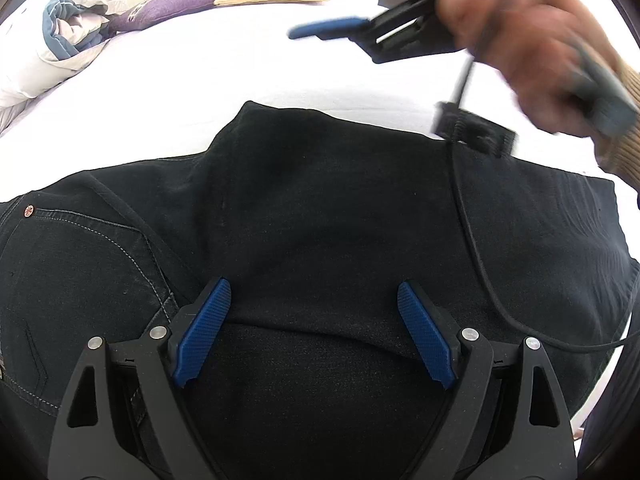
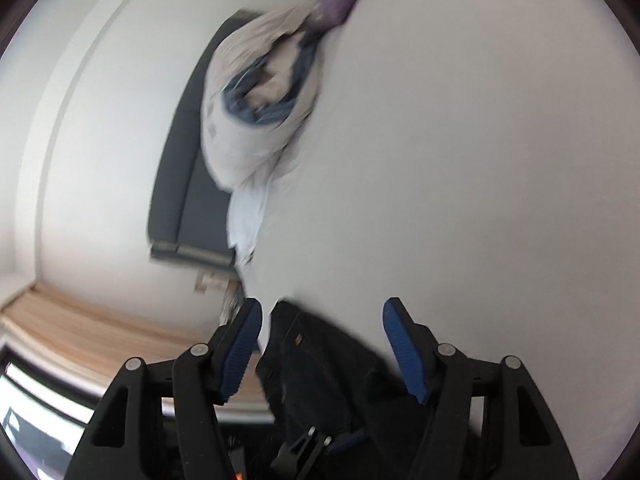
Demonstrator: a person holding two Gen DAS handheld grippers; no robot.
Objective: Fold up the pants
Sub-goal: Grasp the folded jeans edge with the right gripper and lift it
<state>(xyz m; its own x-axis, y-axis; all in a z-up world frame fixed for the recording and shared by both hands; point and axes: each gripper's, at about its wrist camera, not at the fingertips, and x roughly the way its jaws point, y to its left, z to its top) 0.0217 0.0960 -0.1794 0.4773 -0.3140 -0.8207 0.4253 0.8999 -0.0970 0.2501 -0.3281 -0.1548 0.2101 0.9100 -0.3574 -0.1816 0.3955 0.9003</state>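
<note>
A white bed [image 1: 248,64] carries everything. Black pants [image 1: 320,216] lie spread across its near part, a folded edge running between the blue pads of the left gripper [image 1: 314,332], whose jaws stand wide apart just above the cloth. At far left sit a crumpled duvet [image 1: 68,36] and a purple pillow [image 1: 168,6]. The right gripper [image 2: 322,344], blurred, hangs over the pants' far right, jaws apart, clamping nothing.
</note>
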